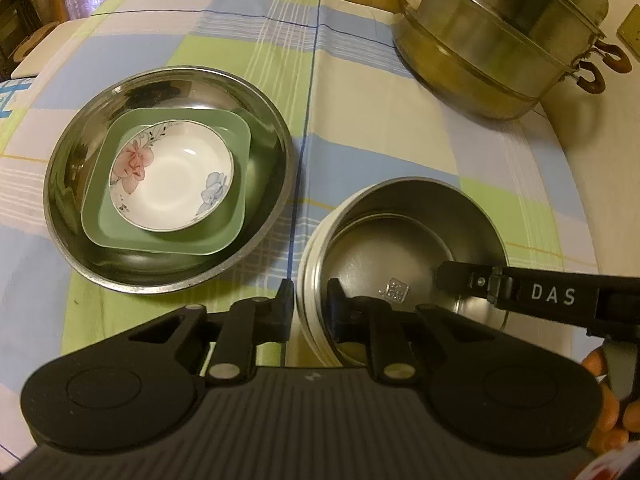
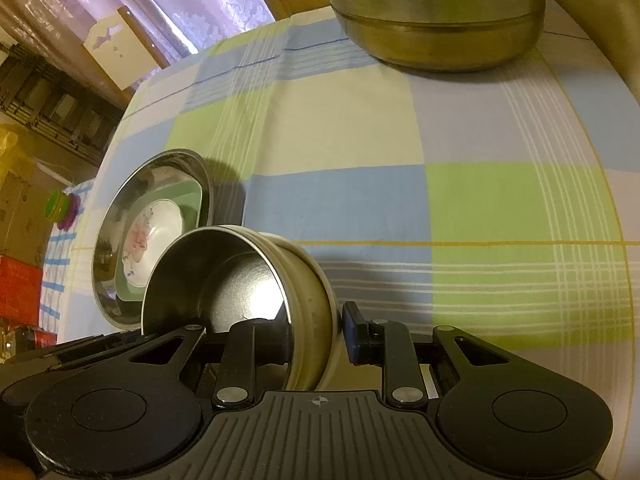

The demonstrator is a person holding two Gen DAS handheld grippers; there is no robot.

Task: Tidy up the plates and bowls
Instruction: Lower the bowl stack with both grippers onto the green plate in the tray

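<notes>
Open cloth on the right, dishes crowding the left

The checked tablecloth point(image 2: 460, 208) lies bare between the steamer pot point(image 1: 500, 36) at the far edge and the steel bowl point(image 1: 400, 240) near the cameras; the wide steel basin point(image 1: 72, 184), holding stacked dishes, blocks the left side just beside that bowl.

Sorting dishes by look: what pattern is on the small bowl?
White bowl with pink and blue flowers; clearest in left wrist view.

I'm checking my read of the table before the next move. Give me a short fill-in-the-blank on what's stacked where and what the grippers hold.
1. The floral bowl sits in a green square ____.
2. That green dish lies inside the large steel ____.
3. Both grippers, left gripper and right gripper, pinch the rim of the small steel ____.
4. The big steamer pot stands on the ____ tablecloth.

Missing words: dish; basin; bowl; checked
</notes>
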